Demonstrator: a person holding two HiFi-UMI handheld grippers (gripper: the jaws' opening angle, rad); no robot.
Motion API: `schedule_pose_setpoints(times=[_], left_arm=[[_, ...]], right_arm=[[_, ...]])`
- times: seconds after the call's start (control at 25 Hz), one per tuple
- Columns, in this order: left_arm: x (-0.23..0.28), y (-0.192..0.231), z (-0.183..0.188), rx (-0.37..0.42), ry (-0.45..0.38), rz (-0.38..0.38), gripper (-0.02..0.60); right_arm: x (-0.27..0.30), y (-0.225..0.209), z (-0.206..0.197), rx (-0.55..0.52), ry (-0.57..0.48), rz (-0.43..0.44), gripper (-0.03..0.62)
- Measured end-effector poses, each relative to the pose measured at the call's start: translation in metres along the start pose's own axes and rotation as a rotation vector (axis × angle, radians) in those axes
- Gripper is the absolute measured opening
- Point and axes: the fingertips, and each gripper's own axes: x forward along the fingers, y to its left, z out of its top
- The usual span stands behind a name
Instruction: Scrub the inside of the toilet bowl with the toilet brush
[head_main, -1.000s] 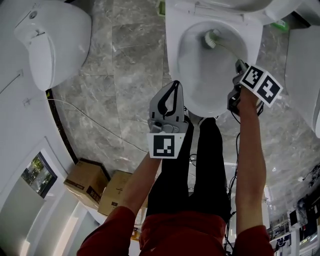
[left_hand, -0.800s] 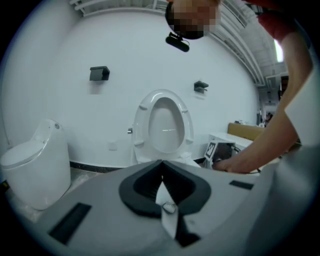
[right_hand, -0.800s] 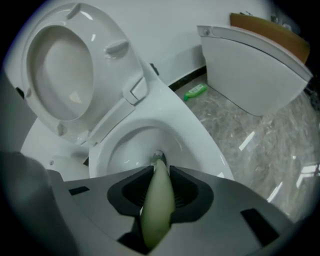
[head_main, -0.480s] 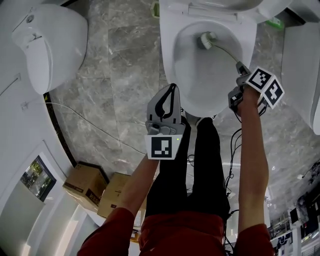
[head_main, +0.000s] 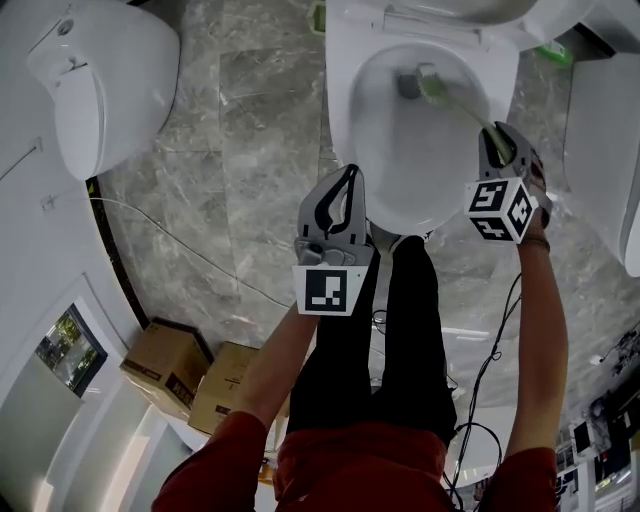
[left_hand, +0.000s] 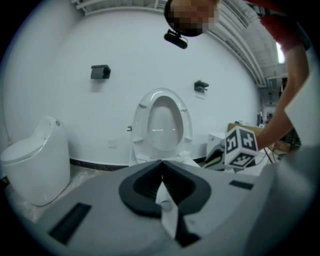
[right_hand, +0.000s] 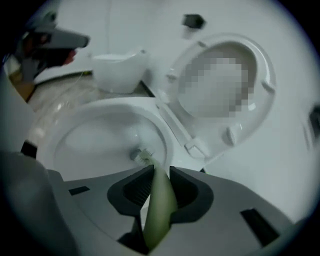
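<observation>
The white toilet bowl (head_main: 372, 150) stands open at the top of the head view, its lid (right_hand: 252, 107) raised. My right gripper (head_main: 497, 135) is shut on the pale green handle of the toilet brush (head_main: 455, 103), above the bowl's right rim. The brush head (head_main: 412, 82) lies inside the bowl at its far end; in the right gripper view the toilet brush (right_hand: 159, 197) runs between the jaws down to the brush head (right_hand: 140, 156) in the bowl (right_hand: 75, 150). My left gripper (head_main: 343, 178) hangs shut and empty over the floor by the bowl's near-left rim. In the left gripper view the left gripper (left_hand: 161, 163) points at the lid (left_hand: 161, 125).
A second white toilet (head_main: 95, 85) stands at the left on the grey marble floor (head_main: 230, 180). Cardboard boxes (head_main: 190, 375) lie at the lower left, with a thin cable (head_main: 180, 240) across the floor. The person's dark trousers (head_main: 390, 340) stand just below the bowl. Another white fixture (head_main: 605, 150) is at the right.
My right gripper swung right and turned, its marker cube now facing differently. The brush head shifted slightly within the bowl's far end. The left gripper stayed almost still.
</observation>
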Motion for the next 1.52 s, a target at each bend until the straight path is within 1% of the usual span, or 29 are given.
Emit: schedule_pose_setpoints(times=[0.12, 0.16, 0.2, 0.24, 0.28, 0.36, 0.44, 0.52, 0.56, 0.6, 0.64, 0.68, 0.72, 0.8, 0.88, 0.92, 1.0, 1.08, 1.12, 1.2, 1.28, 1.32, 1.4, 1.44, 1.48, 1.52], left_arm=[[-0.001, -0.003, -0.003, 0.000, 0.002, -0.001, 0.000], [-0.002, -0.004, -0.005, -0.006, 0.009, -0.002, 0.000], [-0.002, -0.005, -0.006, -0.011, 0.016, -0.002, 0.000], [-0.001, -0.006, -0.006, -0.013, 0.016, -0.002, 0.000], [0.000, -0.006, -0.005, -0.011, 0.009, -0.003, 0.000], [0.002, -0.008, -0.002, -0.003, -0.001, -0.007, 0.000], [0.003, -0.009, -0.001, -0.009, 0.006, -0.009, 0.000], [0.002, -0.008, -0.001, -0.015, 0.009, -0.006, 0.000], [0.002, -0.007, -0.001, -0.016, 0.009, -0.004, 0.000], [0.002, -0.005, -0.001, -0.019, 0.009, 0.000, 0.000], [0.001, -0.004, -0.002, -0.024, 0.011, 0.005, 0.000], [0.001, -0.002, -0.003, -0.032, 0.012, 0.011, 0.000], [0.000, 0.000, -0.003, -0.034, 0.011, 0.016, 0.000], [0.000, 0.001, -0.003, -0.024, 0.003, 0.020, 0.000], [0.000, 0.001, -0.003, -0.014, 0.003, 0.017, 0.000], [0.000, 0.001, -0.004, -0.020, 0.008, 0.017, 0.000], [0.000, 0.002, -0.005, -0.025, 0.013, 0.015, 0.000], [0.000, 0.003, -0.006, -0.013, 0.012, 0.012, 0.000], [0.001, 0.005, -0.005, -0.007, 0.005, 0.013, 0.000], [0.002, 0.007, -0.004, -0.004, -0.004, 0.017, 0.000], [0.001, 0.008, -0.004, 0.000, 0.004, 0.017, 0.000], [0.001, 0.008, -0.004, 0.004, 0.008, 0.018, 0.000], [0.001, 0.009, -0.003, 0.003, 0.011, 0.020, 0.000], [0.001, 0.009, -0.002, 0.002, 0.009, 0.022, 0.000], [0.001, 0.010, -0.001, 0.004, 0.002, 0.022, 0.000], [0.001, 0.010, 0.001, 0.008, -0.006, 0.022, 0.000]], right_arm=[[-0.010, 0.005, 0.021, -0.500, -0.111, -0.086, 0.095], [-0.012, 0.008, 0.027, -0.635, -0.145, -0.103, 0.096], [-0.013, 0.012, 0.030, -0.739, -0.169, -0.110, 0.095], [-0.013, 0.014, 0.031, -0.810, -0.185, -0.110, 0.095], [-0.012, 0.016, 0.030, -0.851, -0.192, -0.108, 0.095], [-0.010, 0.017, 0.024, -0.863, -0.187, -0.098, 0.095], [-0.009, 0.023, 0.015, -0.830, -0.165, -0.078, 0.095], [-0.008, 0.034, 0.007, -0.768, -0.140, -0.056, 0.095], [-0.007, 0.040, 0.005, -0.718, -0.126, -0.047, 0.095], [-0.006, 0.046, 0.003, -0.643, -0.108, -0.033, 0.095], [-0.004, 0.053, 0.000, -0.532, -0.082, -0.009, 0.094], [-0.001, 0.060, -0.003, -0.374, -0.049, 0.027, 0.095], [0.003, 0.068, -0.008, -0.173, -0.008, 0.065, 0.095], [0.008, 0.079, -0.020, 0.293, 0.081, 0.109, 0.095], [0.005, 0.086, -0.034, 0.736, 0.164, 0.109, 0.094], [0.003, 0.091, -0.040, 0.931, 0.198, 0.109, 0.094], [0.001, 0.107, -0.050, 1.276, 0.240, 0.117, 0.094], [0.001, 0.121, -0.050, 1.551, 0.253, 0.126, 0.094], [0.002, 0.126, -0.047, 1.655, 0.249, 0.128, 0.094], [0.002, 0.128, -0.036, 1.804, 0.215, 0.135, 0.094], [0.001, 0.126, -0.019, 1.902, 0.163, 0.145, 0.094], [0.000, 0.126, -0.012, 1.933, 0.150, 0.144, 0.094], [-0.001, 0.128, -0.007, 1.956, 0.149, 0.133, 0.094], [-0.002, 0.130, -0.007, 1.940, 0.152, 0.127, 0.094], [-0.003, 0.134, -0.008, 1.900, 0.155, 0.123, 0.094], [-0.005, 0.137, -0.010, 1.837, 0.156, 0.119, 0.094]])
